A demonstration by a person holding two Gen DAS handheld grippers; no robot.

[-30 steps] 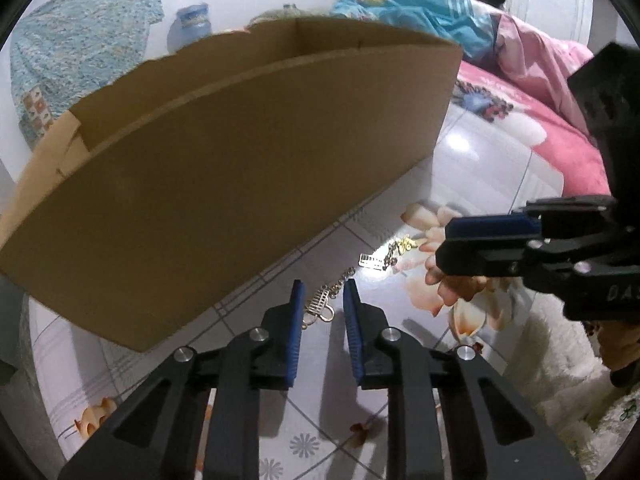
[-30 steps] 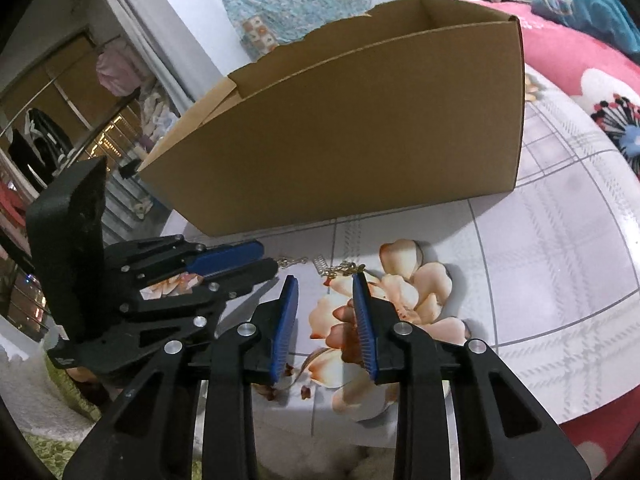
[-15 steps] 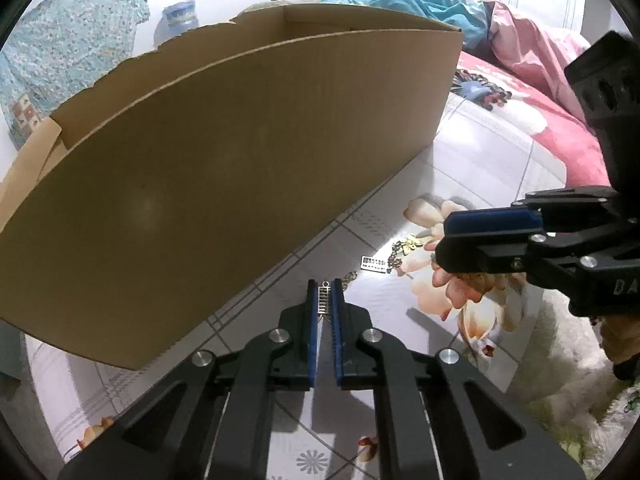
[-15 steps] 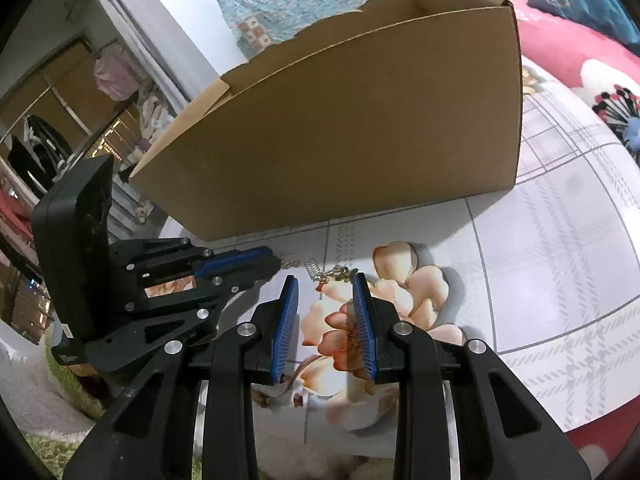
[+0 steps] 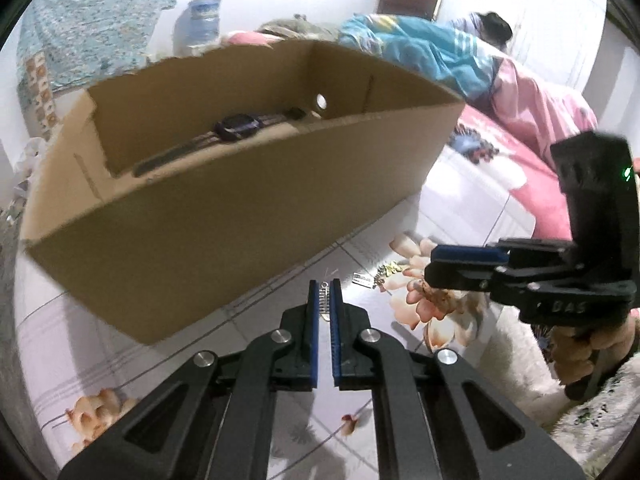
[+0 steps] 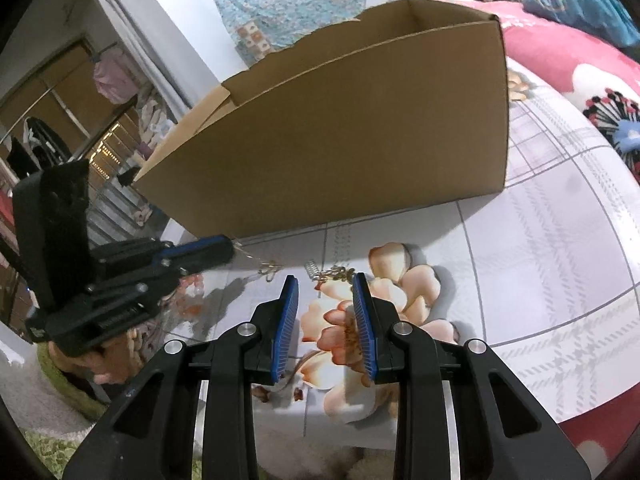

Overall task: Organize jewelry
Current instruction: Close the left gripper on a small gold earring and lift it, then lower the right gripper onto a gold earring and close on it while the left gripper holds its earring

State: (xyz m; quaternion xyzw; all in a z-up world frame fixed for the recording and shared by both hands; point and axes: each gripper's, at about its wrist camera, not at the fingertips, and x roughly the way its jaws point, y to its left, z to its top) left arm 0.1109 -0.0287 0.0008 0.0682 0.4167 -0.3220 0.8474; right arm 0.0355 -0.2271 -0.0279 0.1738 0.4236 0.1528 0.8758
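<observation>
From the left wrist view, the left gripper (image 5: 325, 292) is squeezed tight on a small silver chain piece (image 5: 324, 297), which pokes up between its blue pads. Far behind it stands the big cardboard box (image 5: 224, 216), and a dark watch (image 5: 236, 127) already lies inside. More jewelry (image 5: 380, 274) sits on the flowery tablecloth (image 5: 460, 208), just to the right, near the right gripper (image 5: 466, 266). So the step looks like carrying this piece to the box. Next, the piece must go up over the near wall of the box and then be let go. From the right wrist view, the right gripper (image 6: 325, 312) has its pads apart and holds nothing. It hangs just near the leftover jewelry (image 6: 332, 272) on the cloth. The left gripper (image 6: 216, 252) is at the left, with a thin chain (image 6: 260, 266) dangling from its tip.
</observation>
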